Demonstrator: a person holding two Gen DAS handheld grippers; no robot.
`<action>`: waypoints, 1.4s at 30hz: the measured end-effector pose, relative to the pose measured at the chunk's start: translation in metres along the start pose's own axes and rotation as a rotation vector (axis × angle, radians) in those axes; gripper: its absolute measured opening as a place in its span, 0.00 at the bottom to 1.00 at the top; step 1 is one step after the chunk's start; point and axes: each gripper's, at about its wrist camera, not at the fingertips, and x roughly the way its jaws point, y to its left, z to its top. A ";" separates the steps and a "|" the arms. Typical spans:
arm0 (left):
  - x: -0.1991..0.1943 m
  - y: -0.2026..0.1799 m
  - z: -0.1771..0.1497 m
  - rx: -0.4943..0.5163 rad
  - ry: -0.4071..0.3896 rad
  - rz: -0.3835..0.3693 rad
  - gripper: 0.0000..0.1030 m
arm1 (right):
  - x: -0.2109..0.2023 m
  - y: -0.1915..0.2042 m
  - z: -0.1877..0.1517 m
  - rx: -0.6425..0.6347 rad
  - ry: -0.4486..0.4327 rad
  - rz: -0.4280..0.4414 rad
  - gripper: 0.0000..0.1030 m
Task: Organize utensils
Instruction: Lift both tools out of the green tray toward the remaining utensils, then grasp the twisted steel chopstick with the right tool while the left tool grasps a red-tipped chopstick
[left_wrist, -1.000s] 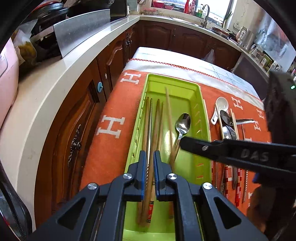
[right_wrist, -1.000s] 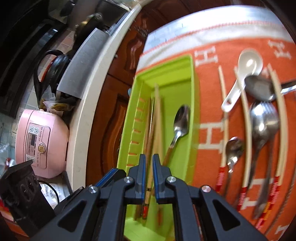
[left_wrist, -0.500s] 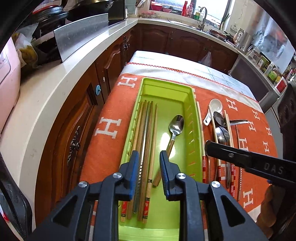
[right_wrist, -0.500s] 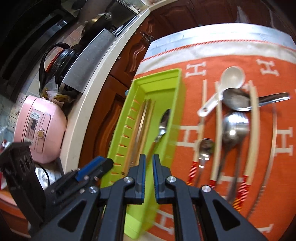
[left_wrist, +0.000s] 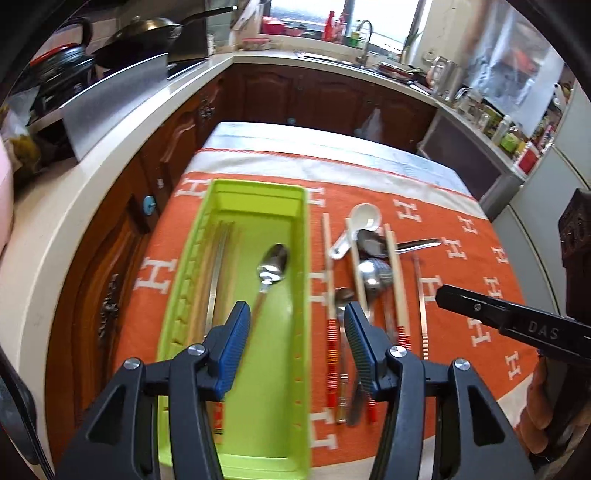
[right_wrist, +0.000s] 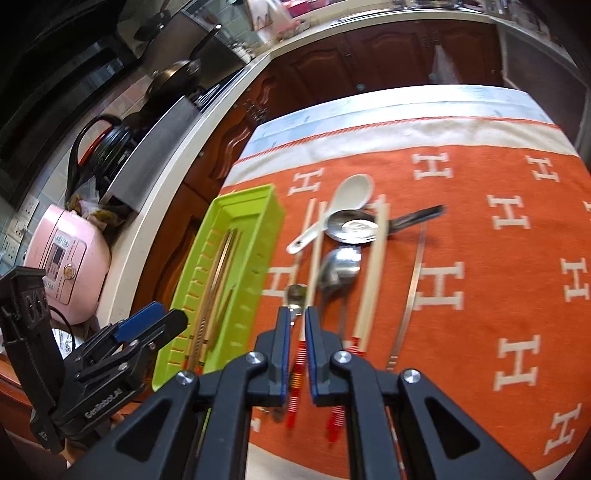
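Surface: table under an orange cloth (left_wrist: 461, 266) with white H marks, pale band at its far edge. Dark wood cabinets (left_wrist: 325, 99) and a cream countertop (left_wrist: 55, 221) wrap the left and far sides; pink rice cooker (right_wrist: 66, 258) on the counter at left, wok (left_wrist: 144, 33) and sink tap (left_wrist: 364, 37) farther back.

Left gripper (left_wrist: 295, 317): held above the near end of the green tray (left_wrist: 299, 332), jaws wide apart, nothing between them. Blue pads (left_wrist: 232, 350) face in.

Right gripper (right_wrist: 296, 317): low over the cloth, just right of the tray, jaws nearly together with a narrow gap. A red-striped chopstick end (right_wrist: 297, 369) shows in that gap; can't tell if the pads touch it.

Tray: long axis runs near to far. Inside, a bundle of chopsticks (left_wrist: 216, 273) lies lengthwise along the left wall, and a metal spoon (left_wrist: 272, 264) lies lengthwise, bowl at the far end.

On the cloth right of the tray: loose chopsticks (left_wrist: 327, 266) mostly parallel to the tray, striped ends near; steel spoons (right_wrist: 340, 266) among them; white ceramic spoon (right_wrist: 352, 192) farthest, bowl away; one ladle-like spoon (right_wrist: 351, 225) with its handle pointing right.
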 end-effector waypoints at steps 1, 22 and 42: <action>0.001 -0.005 0.001 0.006 0.003 -0.008 0.50 | -0.002 -0.003 0.000 0.003 -0.006 -0.006 0.07; 0.091 -0.054 0.000 -0.004 0.190 -0.128 0.19 | 0.000 -0.068 -0.009 0.046 -0.072 -0.057 0.41; 0.126 -0.057 0.003 -0.047 0.244 -0.083 0.09 | 0.022 -0.078 -0.010 0.030 -0.029 -0.034 0.41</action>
